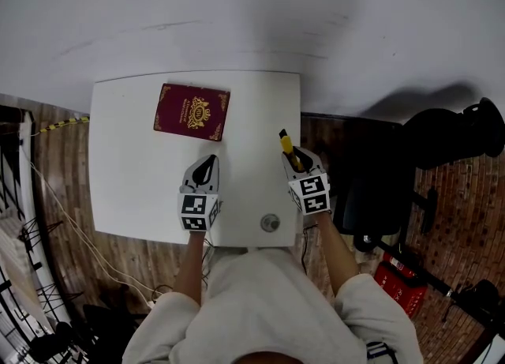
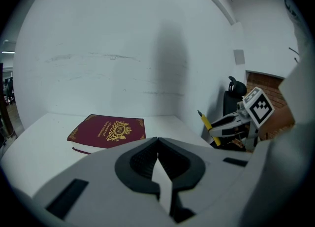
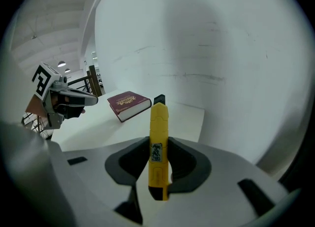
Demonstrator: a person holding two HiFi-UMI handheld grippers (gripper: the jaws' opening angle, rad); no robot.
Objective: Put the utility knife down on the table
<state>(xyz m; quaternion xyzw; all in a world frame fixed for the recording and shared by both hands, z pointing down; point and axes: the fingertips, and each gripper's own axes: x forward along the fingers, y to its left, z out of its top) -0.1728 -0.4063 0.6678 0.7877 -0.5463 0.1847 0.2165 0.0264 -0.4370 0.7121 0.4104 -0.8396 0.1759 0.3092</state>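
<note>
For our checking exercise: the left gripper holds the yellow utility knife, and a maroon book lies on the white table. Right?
No: the right gripper holds the yellow utility knife, as the right gripper view shows. The maroon book does lie on the white table.

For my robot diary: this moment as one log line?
right gripper: shut on yellow plastic utility knife, over white table | left gripper: shut, empty | dark red gold-crested book: flat on table
</note>
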